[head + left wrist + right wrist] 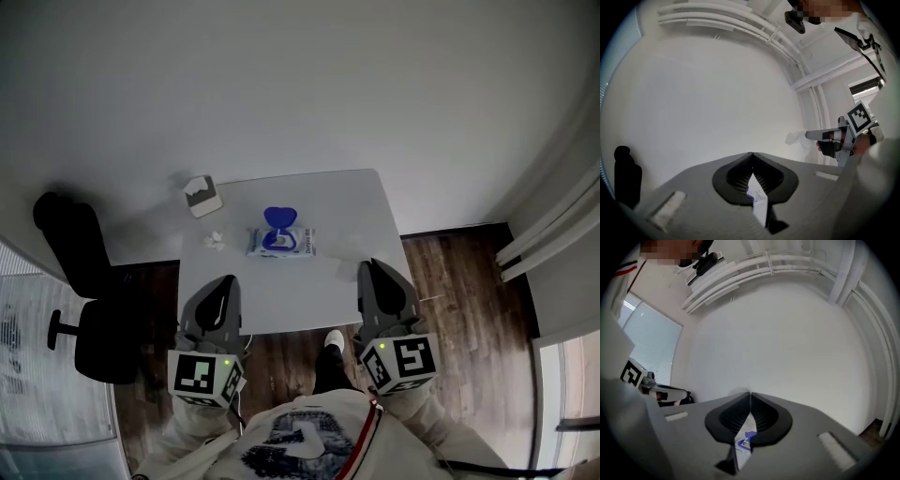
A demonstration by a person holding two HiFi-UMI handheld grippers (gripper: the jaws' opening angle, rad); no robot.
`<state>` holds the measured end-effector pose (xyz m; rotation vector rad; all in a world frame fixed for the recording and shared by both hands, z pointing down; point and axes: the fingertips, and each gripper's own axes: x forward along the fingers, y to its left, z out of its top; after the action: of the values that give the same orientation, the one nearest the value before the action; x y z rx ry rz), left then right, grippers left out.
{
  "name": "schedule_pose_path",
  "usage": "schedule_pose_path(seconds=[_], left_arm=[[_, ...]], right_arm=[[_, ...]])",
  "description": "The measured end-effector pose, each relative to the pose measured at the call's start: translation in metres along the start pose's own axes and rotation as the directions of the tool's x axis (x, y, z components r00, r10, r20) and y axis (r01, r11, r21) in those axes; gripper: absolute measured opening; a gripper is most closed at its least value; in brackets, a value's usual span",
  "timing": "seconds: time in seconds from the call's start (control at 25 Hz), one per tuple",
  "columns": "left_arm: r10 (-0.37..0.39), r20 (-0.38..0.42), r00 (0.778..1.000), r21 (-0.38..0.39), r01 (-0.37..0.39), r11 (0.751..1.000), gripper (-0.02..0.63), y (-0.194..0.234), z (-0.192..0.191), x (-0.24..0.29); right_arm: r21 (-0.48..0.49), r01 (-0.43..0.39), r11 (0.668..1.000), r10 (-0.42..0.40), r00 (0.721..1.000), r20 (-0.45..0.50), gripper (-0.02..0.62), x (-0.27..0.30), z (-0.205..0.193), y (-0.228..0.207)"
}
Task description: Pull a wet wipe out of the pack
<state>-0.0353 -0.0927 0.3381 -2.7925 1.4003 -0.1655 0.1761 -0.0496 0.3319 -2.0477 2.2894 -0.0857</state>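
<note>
The wet wipe pack [281,242] lies flat in the middle of the white table [309,286], its blue lid flipped up at the far side. My left gripper [225,281] hovers over the table's near left edge, and my right gripper [375,266] over the near right edge. Both point level at the far wall, a good way short of the pack. In the left gripper view the left gripper [751,153] has its jaws meeting at the tips, with the pack [757,198] showing below them. The right gripper [750,392] is likewise shut, and the pack [742,444] shows beneath.
A small white tissue box [202,196] stands at the table's back left, and a crumpled white wipe [215,241] lies left of the pack. A black office chair [84,281] stands left of the table. White panels [553,234] line the right wall.
</note>
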Motion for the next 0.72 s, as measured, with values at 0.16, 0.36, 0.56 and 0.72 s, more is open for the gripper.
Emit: schedule_pose_path(seconds=[0.16,0.36,0.56,0.72], left_arm=[[-0.013,0.006,1.0,-0.008,0.013,1.0,0.005,-0.011,-0.006,-0.044],[-0.04,0.023,0.999,-0.007,0.04,0.999,0.005,-0.024,-0.002,-0.071],[-0.059,0.048,0.997,-0.013,0.06,0.998,0.005,-0.039,0.004,-0.096],[-0.063,0.052,0.997,-0.029,0.064,0.998,0.005,-0.051,0.0,-0.113]], right_arm=[[0.001,0.011,1.0,-0.011,1.0,-0.001,0.014,-0.039,-0.002,0.024],[0.006,0.024,1.0,-0.024,1.0,-0.003,0.014,-0.068,-0.001,0.039],[-0.013,0.043,0.999,-0.043,0.999,-0.001,0.014,-0.098,0.004,0.049],[-0.029,0.053,0.998,-0.053,0.999,-0.008,0.014,-0.121,0.005,0.053]])
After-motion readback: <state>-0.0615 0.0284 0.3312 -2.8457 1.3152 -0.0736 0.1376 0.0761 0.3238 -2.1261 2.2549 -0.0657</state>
